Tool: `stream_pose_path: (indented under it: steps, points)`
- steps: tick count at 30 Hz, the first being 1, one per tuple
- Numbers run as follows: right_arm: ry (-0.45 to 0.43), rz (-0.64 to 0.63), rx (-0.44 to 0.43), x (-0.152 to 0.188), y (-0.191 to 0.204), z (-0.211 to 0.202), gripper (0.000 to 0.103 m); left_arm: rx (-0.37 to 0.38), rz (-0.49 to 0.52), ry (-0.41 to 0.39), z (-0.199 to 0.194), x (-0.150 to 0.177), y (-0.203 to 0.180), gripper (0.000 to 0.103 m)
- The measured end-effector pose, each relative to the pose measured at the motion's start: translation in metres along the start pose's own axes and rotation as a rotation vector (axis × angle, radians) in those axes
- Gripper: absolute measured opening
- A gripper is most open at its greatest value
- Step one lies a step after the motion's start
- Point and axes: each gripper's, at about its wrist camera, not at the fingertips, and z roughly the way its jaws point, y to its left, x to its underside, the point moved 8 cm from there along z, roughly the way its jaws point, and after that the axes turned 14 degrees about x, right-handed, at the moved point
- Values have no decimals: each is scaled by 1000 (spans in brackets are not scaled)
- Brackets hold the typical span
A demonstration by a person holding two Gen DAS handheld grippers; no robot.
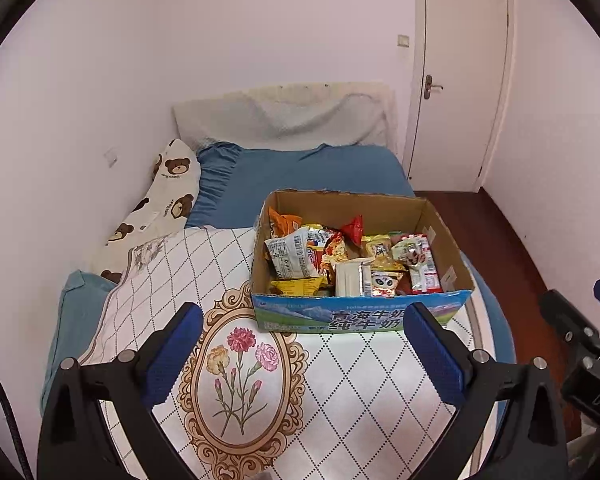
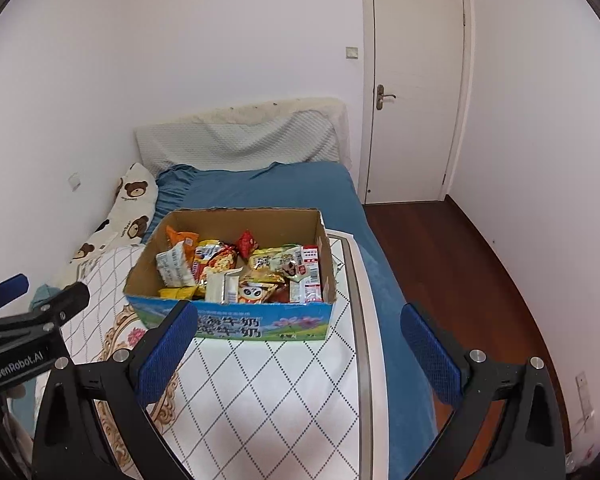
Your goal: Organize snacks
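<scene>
Hovering with nothing held: left gripper (image 1: 304, 356) has its blue pads (image 1: 172, 356) spread wide, empty, above the floral oval on the white diamond-pattern mat (image 1: 360, 380). Right gripper (image 2: 298, 354) same story, pads (image 2: 166, 354) wide apart, over the mat's right part and its grey border strip (image 2: 364, 360). Both sit short of the cardboard box (image 1: 360, 316), no contact. Box stands upright on the mat, top open, blue printed front facing the cameras. Snacks (image 1: 352, 260) are all piled loose inside it: white barcode packet (image 1: 290, 256) at left, orange bag (image 1: 284, 222) behind it, red pouch (image 1: 354, 230) near centre back, panda packet (image 1: 384, 282) at front. Mat lies on a bed with blue sheet (image 1: 300, 176); bear-print pillow (image 1: 168, 184) against left wall; white door (image 2: 416, 80) far right, shut; wood floor (image 2: 460, 280) beside the bed.
</scene>
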Motion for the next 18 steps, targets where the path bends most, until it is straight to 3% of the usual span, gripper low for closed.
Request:
stream_pose_path:
  steps: [18]
  points:
    - [65,13,18,1,8,58,103,-19,7,85,56,4,6,103]
